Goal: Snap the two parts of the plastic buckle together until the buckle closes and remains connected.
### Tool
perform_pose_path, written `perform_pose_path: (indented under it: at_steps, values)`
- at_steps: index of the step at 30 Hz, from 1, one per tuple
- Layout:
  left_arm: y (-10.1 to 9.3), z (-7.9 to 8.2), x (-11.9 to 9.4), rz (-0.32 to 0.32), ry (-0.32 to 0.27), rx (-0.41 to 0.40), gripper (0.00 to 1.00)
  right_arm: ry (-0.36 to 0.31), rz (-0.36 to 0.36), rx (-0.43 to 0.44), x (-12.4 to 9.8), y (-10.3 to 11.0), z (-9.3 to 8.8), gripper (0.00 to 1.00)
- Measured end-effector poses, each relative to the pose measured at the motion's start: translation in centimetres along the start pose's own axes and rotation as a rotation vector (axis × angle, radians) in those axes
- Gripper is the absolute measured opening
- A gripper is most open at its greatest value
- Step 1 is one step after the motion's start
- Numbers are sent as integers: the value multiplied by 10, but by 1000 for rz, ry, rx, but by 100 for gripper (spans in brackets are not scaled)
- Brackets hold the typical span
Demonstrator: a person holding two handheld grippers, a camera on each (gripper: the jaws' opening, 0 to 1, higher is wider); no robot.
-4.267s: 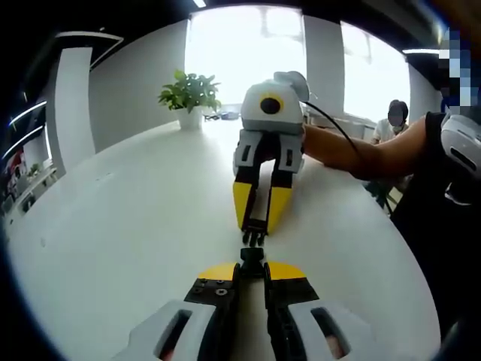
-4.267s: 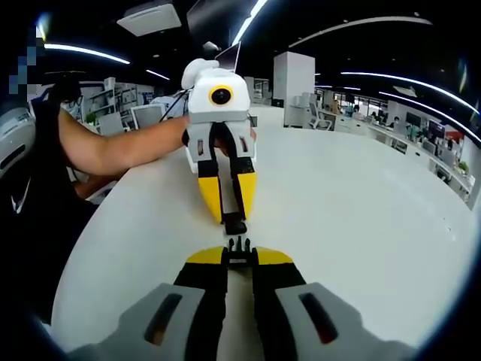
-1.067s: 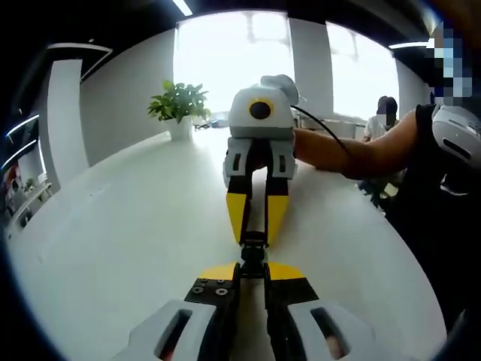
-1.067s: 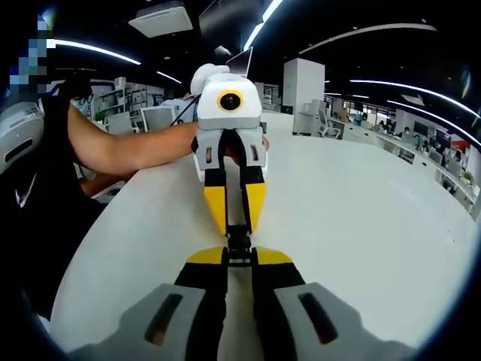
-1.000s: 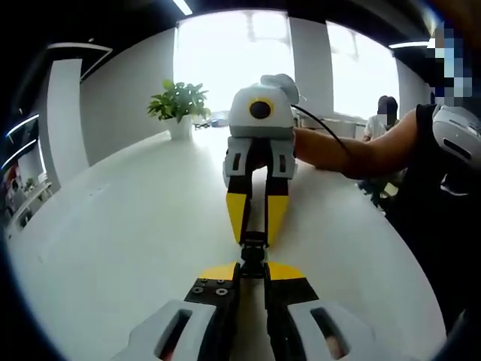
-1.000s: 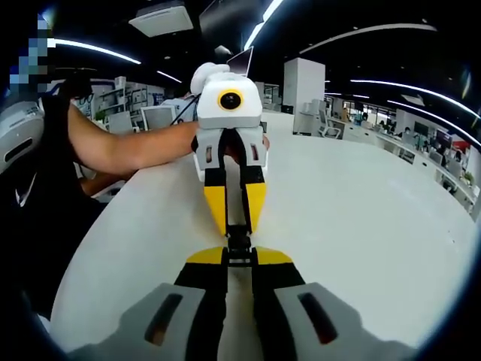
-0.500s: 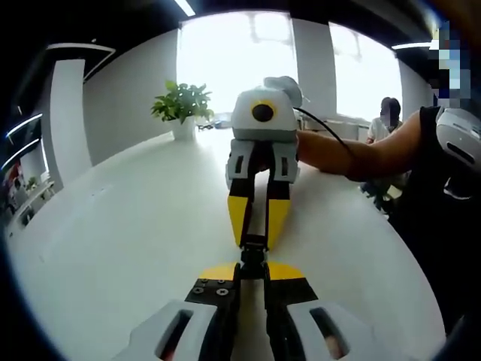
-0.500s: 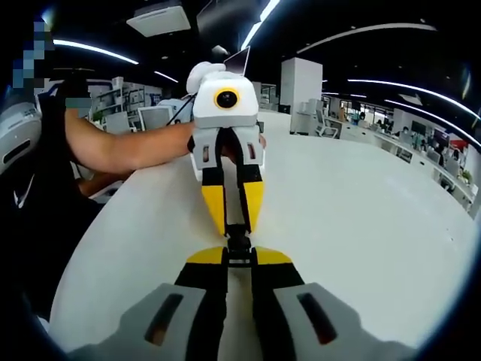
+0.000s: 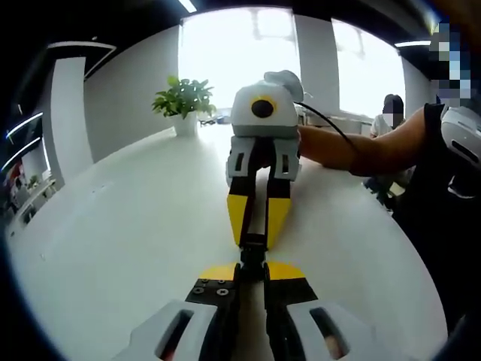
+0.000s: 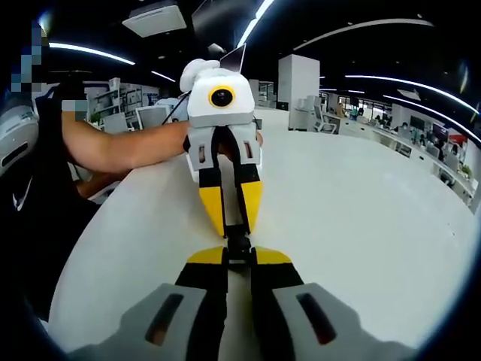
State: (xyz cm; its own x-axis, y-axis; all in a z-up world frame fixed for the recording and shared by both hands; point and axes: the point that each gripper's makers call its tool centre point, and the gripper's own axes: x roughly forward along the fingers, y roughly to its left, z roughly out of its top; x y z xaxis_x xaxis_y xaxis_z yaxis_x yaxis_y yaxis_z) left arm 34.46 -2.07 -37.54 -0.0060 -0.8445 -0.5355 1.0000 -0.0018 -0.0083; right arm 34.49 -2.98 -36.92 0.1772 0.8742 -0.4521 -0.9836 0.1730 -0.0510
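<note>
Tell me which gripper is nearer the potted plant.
Right. The right gripper, facing the left gripper over the buckle both hold, has the potted plant behind it at the table's far edge; the left gripper is farther back from it.

Left gripper view: we see strong daylight from windows (image 9: 248, 45) behind plant (image 9: 184, 98), panes blown out white, glare washing surface (image 9: 135, 226) below plant. Right gripper view: dim room, ceiling light strips (image 10: 248, 30) bright, surface (image 10: 361, 210) evenly lit. Both views sharp centrally, fisheye bending toward edges; soft shadows.
</note>
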Motion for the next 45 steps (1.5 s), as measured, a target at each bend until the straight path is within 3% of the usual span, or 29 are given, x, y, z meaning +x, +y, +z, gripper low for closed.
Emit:
perform_pose_path:
  at_steps: [30,45]
  values:
    - [-6,1,3,-32,0,50,8,-6,39,-27,2,7,0,7]
    - [-15,0,2,-115,2,40,7,-23,90,-5,3,13,1,6]
